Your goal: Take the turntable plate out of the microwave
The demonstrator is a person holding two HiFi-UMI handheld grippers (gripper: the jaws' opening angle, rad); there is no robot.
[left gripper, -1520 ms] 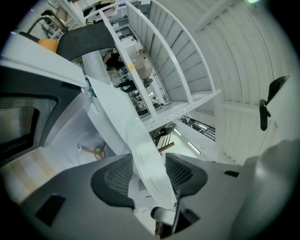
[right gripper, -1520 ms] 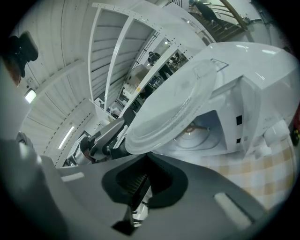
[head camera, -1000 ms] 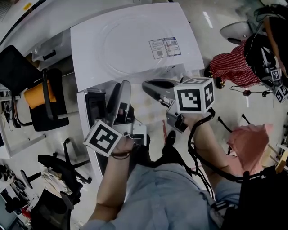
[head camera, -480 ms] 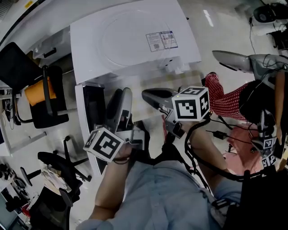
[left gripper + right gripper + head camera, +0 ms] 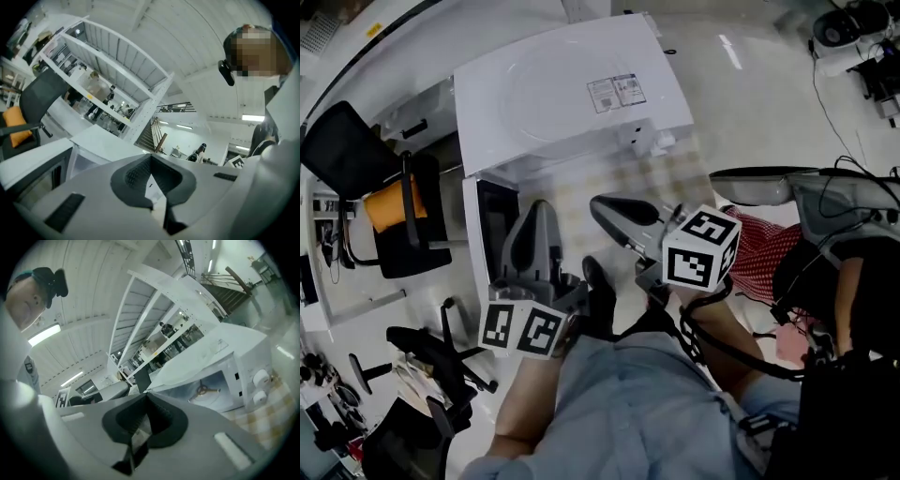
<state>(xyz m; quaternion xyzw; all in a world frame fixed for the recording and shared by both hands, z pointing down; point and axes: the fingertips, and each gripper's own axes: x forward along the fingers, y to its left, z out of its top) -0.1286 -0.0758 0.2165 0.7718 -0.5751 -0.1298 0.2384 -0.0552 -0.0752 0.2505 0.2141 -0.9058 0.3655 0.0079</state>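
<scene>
A white microwave [image 5: 572,103] stands on a checked tabletop [image 5: 666,178], its door [image 5: 495,225] swung wide to the left. In front of the open cavity a strip of bare tabletop gives room, bounded by the door on the left and the tabletop's right edge. An office chair [image 5: 389,206] with an orange cushion sits left of the door. A bystander in dark clothes [image 5: 853,281] and a red checked cloth [image 5: 759,246] crowd the right.

In the right gripper view the microwave [image 5: 225,362] cavity shows a three-armed roller ring [image 5: 206,390] on its floor. Whether the clear turntable plate lies over it cannot be told, and no view shows the plate plainly. The head view hides the cavity under the microwave's top.

The left gripper [image 5: 536,210] and right gripper [image 5: 602,204] are held out side by side, near the opening but apart from it, pointing roughly level. The left gripper [image 5: 150,157] has its fingers pressed together on nothing. The right gripper [image 5: 146,397] also has its fingers closed, with nothing clearly between them.
</scene>
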